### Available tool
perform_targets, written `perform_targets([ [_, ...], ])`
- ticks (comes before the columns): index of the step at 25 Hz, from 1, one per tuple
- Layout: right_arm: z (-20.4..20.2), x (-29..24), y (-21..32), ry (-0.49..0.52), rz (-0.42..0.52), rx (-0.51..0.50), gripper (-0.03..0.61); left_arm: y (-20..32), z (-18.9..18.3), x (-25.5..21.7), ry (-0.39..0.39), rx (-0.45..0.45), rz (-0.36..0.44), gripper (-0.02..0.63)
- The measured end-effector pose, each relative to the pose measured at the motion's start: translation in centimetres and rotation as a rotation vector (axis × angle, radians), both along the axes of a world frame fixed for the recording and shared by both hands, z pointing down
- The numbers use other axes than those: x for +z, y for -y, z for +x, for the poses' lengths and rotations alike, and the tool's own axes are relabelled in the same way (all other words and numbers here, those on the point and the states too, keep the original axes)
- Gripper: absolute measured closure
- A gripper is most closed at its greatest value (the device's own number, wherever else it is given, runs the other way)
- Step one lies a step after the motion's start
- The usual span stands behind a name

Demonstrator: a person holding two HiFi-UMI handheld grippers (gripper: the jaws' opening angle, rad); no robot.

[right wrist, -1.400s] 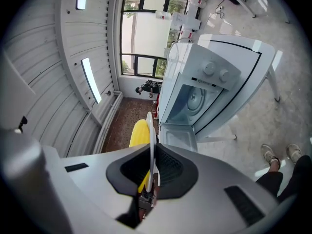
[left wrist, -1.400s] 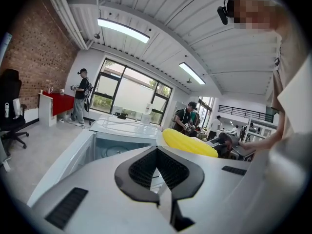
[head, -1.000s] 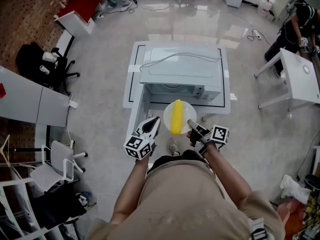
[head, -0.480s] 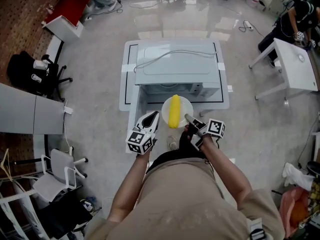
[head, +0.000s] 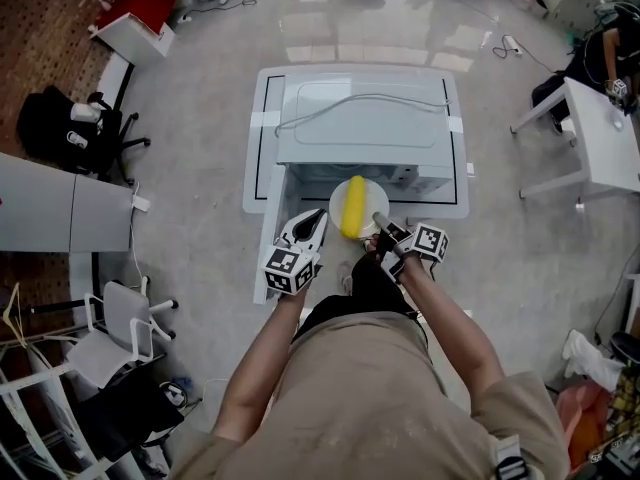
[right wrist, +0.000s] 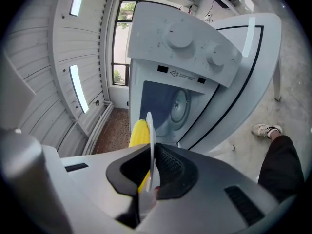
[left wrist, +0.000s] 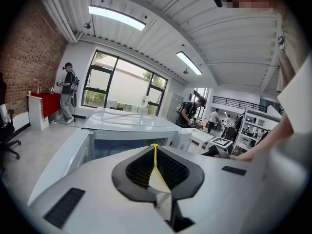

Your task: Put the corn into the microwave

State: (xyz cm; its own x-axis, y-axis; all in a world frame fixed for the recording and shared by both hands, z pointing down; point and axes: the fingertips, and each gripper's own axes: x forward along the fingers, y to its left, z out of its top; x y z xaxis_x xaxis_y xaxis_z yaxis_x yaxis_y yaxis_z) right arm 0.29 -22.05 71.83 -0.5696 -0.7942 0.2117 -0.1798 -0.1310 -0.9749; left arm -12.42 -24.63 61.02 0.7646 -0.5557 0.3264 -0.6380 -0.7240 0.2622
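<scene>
— Both grippers have carried the plate (head: 374,196) nearer the microwave (head: 360,118) since a second ago, and lower too.

— So where's the corn (head: 353,206)?

— Lying on that plate at the centre of the head view, just outside the cavity. The door (left wrist: 61,157) is already open; sliding the plate inside is left.

— And the hands?

— Arms reach forward, tips aimed slightly downward. The left gripper (head: 316,218) looks clamped on the plate's left rim, the right gripper (head: 380,220) pinches the right rim.
</scene>
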Motion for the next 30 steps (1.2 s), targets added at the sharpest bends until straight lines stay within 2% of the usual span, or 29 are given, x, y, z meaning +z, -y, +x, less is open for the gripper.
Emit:
perform_targets([
  [11,0.4,4.7,4.5,0.008,-0.050,0.030,0.554,3.0,0.0,2.5,0.037,-0.038,-0.031,0.611],
  [17,0.1,5.9,6.3,-0.012,-0.042,0.043,0.554,3.8,0.5,3.3,0.060,-0.040,-0.043,0.611],
  [30,0.1,8.4,10.5,-0.022,-0.058,0.134,0.554,4.9,1.1,5.4,0.089,-0.032,-0.087,0.611],
])
